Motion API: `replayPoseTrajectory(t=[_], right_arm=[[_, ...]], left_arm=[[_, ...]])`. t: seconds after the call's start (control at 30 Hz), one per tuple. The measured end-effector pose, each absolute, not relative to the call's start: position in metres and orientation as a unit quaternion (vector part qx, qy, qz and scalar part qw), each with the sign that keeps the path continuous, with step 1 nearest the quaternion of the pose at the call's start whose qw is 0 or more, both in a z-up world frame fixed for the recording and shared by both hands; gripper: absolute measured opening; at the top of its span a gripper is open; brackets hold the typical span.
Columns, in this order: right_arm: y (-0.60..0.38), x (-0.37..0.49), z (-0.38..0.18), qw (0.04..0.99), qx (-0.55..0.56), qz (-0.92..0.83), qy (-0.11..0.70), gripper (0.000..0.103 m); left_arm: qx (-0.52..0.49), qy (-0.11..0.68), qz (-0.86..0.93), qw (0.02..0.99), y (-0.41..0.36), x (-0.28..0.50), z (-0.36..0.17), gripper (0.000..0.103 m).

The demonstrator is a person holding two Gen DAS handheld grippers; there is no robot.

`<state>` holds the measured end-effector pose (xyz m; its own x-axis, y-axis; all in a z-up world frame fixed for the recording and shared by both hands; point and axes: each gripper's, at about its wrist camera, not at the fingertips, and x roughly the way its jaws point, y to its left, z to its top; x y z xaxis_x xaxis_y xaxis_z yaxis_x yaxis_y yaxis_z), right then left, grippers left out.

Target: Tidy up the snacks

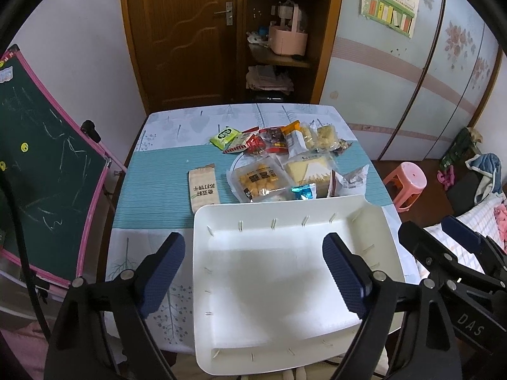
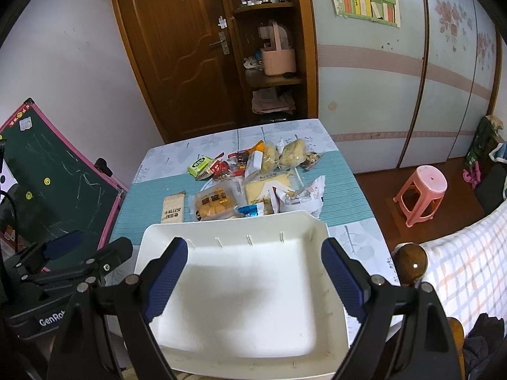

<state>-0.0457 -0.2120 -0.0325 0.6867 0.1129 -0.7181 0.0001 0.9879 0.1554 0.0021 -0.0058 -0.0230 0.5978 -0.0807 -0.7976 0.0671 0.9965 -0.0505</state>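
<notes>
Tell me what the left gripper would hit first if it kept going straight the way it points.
Most likely the floor of the empty white plastic tray: the left gripper, jaws open and empty, aims down into it. Exact depth is unclear.

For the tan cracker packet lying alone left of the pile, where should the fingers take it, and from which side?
Probably across its narrow width, near the middle, coming down from above. The tan cracker packet lies flat on the tablecloth, long and slim, its long sides bare, apart from the snack pile. Its near end sits close to the white tray, so an end grip looks cramped. The left gripper, open, is nearer.
</notes>
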Motion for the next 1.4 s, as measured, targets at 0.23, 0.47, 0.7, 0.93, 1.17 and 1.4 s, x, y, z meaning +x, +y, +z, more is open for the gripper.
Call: replayPoseTrajectory(t=[0.23, 0.47, 0.7, 0.93, 1.17, 1.4], right_arm=[[-0.212, -0.045, -0.033, 0.915, 0.072, 0.032, 0.396, 0.087], [-0.212, -0.042, -0.032, 0.915, 0.07, 0.035, 0.396, 0.087], [-0.211, -0.035, -0.026, 0.917, 0.057, 0.035, 0.393, 0.087], [-0.214, -0.026, -0.022, 0.917, 0.056, 0.039, 0.393, 0.087], [-0.216, -0.021, -0.017, 0.92, 0.044, 0.034, 0.388, 0.087], [-0.222, -0.001, -0.005, 0.921, 0.033, 0.028, 0.387, 0.087]], left_arm=[[-0.007, 0.447, -0.041, 0.894, -0.005, 0.002, -0.023, 0.087], [-0.005, 0.444, -0.041, 0.895, -0.004, 0.005, -0.022, 0.087], [0.004, 0.436, -0.039, 0.899, -0.004, 0.014, -0.017, 0.087], [0.022, 0.41, -0.031, 0.911, -0.007, 0.016, -0.004, 0.088], [0.023, 0.396, -0.024, 0.918, -0.003, 0.021, 0.002, 0.088], [0.036, 0.367, -0.025, 0.929, 0.005, 0.04, 0.019, 0.088]])
